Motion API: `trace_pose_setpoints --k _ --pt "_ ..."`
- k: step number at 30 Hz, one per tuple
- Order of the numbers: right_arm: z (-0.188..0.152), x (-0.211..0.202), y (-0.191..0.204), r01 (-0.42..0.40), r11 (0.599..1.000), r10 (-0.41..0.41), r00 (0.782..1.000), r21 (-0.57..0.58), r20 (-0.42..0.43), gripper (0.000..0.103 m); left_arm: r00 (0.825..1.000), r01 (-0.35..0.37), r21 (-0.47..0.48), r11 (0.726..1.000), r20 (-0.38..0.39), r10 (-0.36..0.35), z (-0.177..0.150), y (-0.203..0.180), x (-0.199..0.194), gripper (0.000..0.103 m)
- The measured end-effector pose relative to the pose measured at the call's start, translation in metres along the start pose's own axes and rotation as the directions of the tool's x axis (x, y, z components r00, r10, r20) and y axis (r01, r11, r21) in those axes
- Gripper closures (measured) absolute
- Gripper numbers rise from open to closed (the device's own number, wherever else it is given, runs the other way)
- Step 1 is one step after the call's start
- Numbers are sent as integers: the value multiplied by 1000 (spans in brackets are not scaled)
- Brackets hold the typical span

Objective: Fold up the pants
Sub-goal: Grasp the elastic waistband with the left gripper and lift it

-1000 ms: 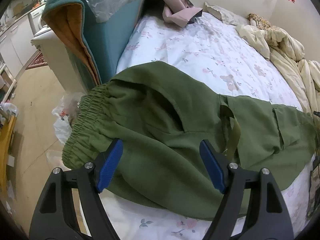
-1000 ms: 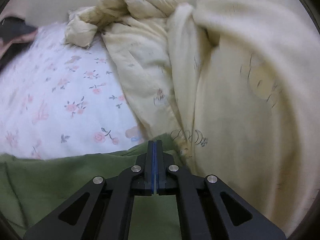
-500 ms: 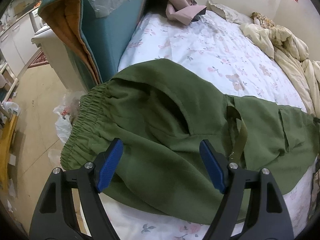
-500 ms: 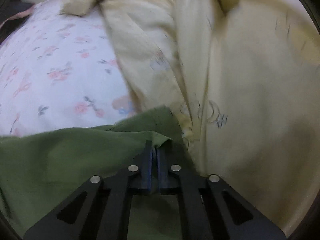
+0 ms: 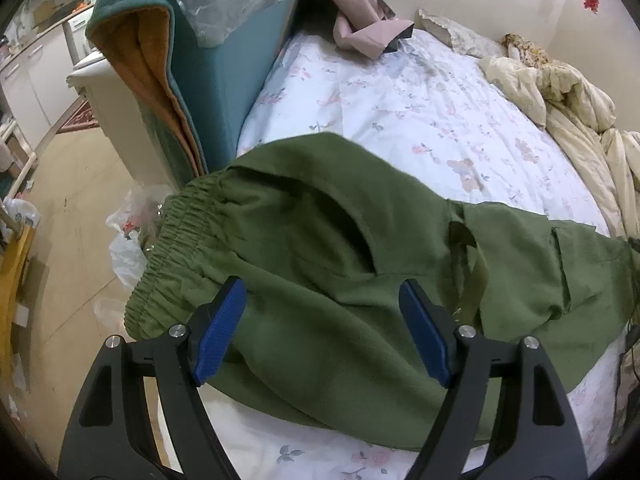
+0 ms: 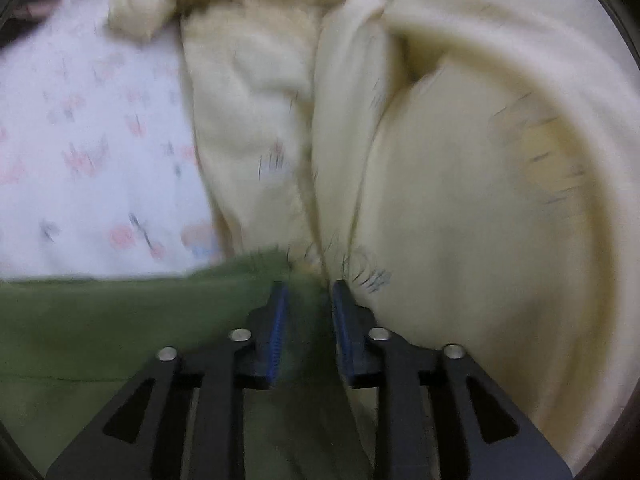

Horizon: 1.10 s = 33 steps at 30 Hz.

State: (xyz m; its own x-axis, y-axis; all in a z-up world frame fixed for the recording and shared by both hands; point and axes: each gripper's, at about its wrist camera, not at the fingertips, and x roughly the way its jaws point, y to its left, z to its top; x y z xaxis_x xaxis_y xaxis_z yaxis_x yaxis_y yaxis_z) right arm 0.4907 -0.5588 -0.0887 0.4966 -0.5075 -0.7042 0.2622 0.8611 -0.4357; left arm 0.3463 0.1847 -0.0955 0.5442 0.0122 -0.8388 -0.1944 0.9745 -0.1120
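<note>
Olive green pants [image 5: 340,264] lie across the floral bedsheet [image 5: 400,112], elastic waistband [image 5: 168,256] at the bed's left edge, legs running right. My left gripper [image 5: 322,332] is open and empty, hovering over the hip part of the pants. In the blurred right wrist view, my right gripper [image 6: 308,304] is partly open, its blue pads [image 6: 278,320] on either side of the pants' far leg end [image 6: 120,320], next to the cream duvet [image 6: 460,160]. The fabric looks loose between the jaws.
A teal and orange folded blanket [image 5: 172,72] stands at the bed's left side. A pink garment [image 5: 360,20] lies at the head. The cream duvet [image 5: 580,120] is bunched along the right. Plastic bags [image 5: 128,236] lie on the floor to the left.
My right gripper was shut on the pants' leg end and has now opened, letting go of the fabric. My left gripper stayed open and shifted slightly over the pants.
</note>
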Motion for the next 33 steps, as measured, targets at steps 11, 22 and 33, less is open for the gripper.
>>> trace_pose_setpoints --k 11,22,33 --pt "-55 -4 80 -396 916 400 899 62 -175 35 993 -88 -114 990 64 95 4 41 -28 27" --pt "-72 -66 52 -285 938 298 954 198 -38 18 997 -79 -488 869 -16 81 -20 146 -16 16" --pt "-152 -165 54 -544 641 605 792 542 79 16 995 -84 -680 728 -96 25 -55 126 16 15"
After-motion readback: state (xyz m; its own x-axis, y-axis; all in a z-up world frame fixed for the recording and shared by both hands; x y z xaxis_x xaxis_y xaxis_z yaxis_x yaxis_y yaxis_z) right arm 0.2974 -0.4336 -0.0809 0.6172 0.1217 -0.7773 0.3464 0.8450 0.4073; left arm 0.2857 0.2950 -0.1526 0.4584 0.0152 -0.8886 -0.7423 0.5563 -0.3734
